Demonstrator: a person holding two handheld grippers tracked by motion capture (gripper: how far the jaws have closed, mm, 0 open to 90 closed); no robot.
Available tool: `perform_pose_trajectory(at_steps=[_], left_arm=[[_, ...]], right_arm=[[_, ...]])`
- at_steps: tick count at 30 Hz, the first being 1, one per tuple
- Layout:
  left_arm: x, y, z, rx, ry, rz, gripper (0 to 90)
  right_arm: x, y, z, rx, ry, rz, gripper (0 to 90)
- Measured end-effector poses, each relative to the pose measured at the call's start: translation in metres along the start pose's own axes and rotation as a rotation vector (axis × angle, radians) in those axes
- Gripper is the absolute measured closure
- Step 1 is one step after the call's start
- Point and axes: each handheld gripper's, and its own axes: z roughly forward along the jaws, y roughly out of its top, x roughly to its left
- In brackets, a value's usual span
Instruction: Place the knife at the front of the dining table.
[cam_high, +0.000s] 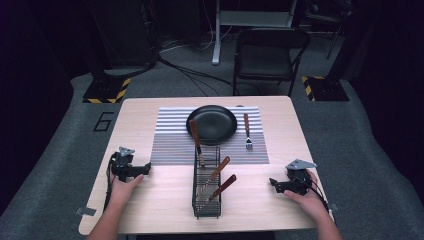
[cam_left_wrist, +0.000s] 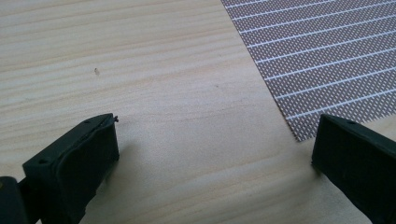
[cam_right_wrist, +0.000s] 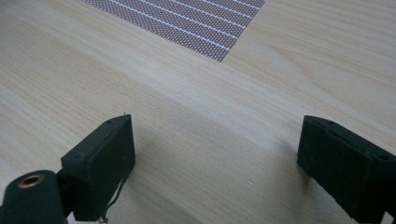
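**Both tools parked, cutlery waiting in the rack**

The work in hand looks like laying a place setting: a black plate (cam_high: 211, 124) sits on the striped placemat (cam_high: 172, 140) at the far middle of the tabletop (cam_high: 150, 200), with a fork (cam_high: 247, 132) already laid just right of it. A wire rack (cam_high: 206, 187) stands in the near middle, holding three wooden-handled utensils; the far one (cam_high: 196, 140) leans out over the plate's near rim, while the other two (cam_high: 215, 172) (cam_high: 222, 187) lie slanted inside.

The left tool (cam_high: 142, 167) rests on the tabletop at the near left, its jaws spread wide over bare wood beside the mat's corner. The right tool (cam_high: 274, 182) rests at the near right, jaws likewise spread with nothing between them.

By my reading, no grasp has begun; this is a pause between pieces. The next move likely calls for one tool to reach inward to the rack, line its jaws across a wooden handle, and close on it without tipping the rack.
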Motion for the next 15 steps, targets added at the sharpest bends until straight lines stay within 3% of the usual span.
perform_pose_trajectory(at_steps=[15], left_arm=[[0.0004, -0.0003, -0.0008, 0.005, 0.003, 0.007, 0.4]], right_arm=[[-0.0003, 0.0002, 0.0003, 0.001, 0.006, -0.004, 9.9]])
